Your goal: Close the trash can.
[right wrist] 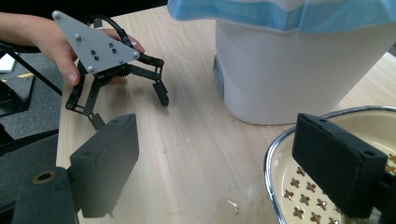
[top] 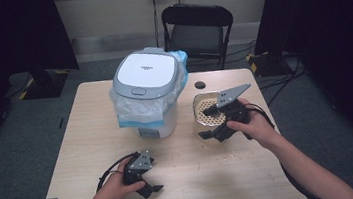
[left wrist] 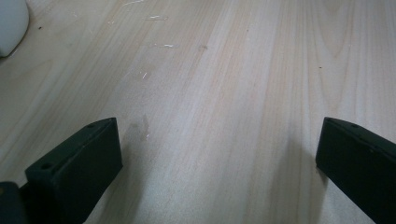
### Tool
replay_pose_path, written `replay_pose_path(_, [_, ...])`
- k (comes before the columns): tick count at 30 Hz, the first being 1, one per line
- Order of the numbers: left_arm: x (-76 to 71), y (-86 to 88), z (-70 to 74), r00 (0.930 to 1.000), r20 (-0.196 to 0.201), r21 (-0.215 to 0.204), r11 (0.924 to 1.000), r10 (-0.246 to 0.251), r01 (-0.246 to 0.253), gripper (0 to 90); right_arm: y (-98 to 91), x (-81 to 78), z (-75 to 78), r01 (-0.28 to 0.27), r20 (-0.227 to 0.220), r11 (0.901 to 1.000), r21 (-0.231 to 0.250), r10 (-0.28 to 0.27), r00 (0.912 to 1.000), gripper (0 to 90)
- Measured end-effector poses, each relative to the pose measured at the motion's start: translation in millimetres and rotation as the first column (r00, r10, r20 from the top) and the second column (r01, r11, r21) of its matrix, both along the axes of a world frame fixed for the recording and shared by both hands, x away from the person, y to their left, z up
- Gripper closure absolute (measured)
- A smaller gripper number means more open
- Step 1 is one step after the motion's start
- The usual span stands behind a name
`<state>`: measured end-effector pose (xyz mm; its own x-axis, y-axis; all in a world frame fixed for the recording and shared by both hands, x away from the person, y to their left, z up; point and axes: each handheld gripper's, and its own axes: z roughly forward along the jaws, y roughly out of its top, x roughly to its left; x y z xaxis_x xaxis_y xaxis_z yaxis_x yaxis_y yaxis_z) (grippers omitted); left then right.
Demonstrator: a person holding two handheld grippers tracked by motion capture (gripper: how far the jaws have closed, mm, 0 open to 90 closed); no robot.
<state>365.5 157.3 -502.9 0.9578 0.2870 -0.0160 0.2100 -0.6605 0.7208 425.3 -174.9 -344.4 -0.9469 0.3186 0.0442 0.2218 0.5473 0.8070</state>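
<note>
left tongs (top: 152, 182): released, low over bare worktop (top: 198, 177) | right tongs (top: 209, 122): released, one jaw over perforated dish (top: 204, 107) rim | lidded bin (top: 147, 92) beside

High view: fixed overhead, facing forward and down across the whole table (top: 183, 179). Left gripper view: very close to the tabletop, looking along its surface. Right gripper view: low, facing across the table towards the white bin (right wrist: 299, 60) and the left gripper (right wrist: 130, 100) (both shared with the high view).
</note>
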Motion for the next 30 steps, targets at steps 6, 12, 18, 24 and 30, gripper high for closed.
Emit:
replay_pose_path(6, [0.0, 0.0, 0.0, 1.0, 0.0, 0.0, 1.0, 0.0, 0.0, 0.0, -1.2, -4.2, -7.6, -0.008, -0.004, 1.0, -0.002, 0.008, 1.0, 14.2])
replay_pose_path(12, [0.0, 0.0, 0.0, 1.0, 0.0, 0.0, 1.0, 0.0, 0.0, 0.0, -1.6, -7.5, -14.6, -0.012, -0.013, 0.9999, -0.008, 0.012, 0.9998, 14.2])
replay_pose_path(18, [0.0, 0.0, 0.0, 1.0, 0.0, 0.0, 1.0, 0.0, 0.0, 0.0, -1.4, -10.3, -21.1, -0.015, -0.016, 0.9997, -0.018, 0.014, 0.9998, 14.2])
replay_pose_path(24, [0.0, 0.0, 0.0, 1.0, 0.0, 0.0, 1.0, 0.0, 0.0, 0.0, -1.2, -13.1, -28.1, -0.019, -0.018, 0.9995, -0.027, 0.019, 0.9997, 14.2])
replay_pose_path(30, [0.0, 0.0, 0.0, 1.0, 0.001, 0.0, 1.0, 0.0, 0.0, 0.0, -1.7, -15.5, -34.6, -0.021, -0.018, 0.9991, -0.038, 0.02, 0.9996, 14.2])
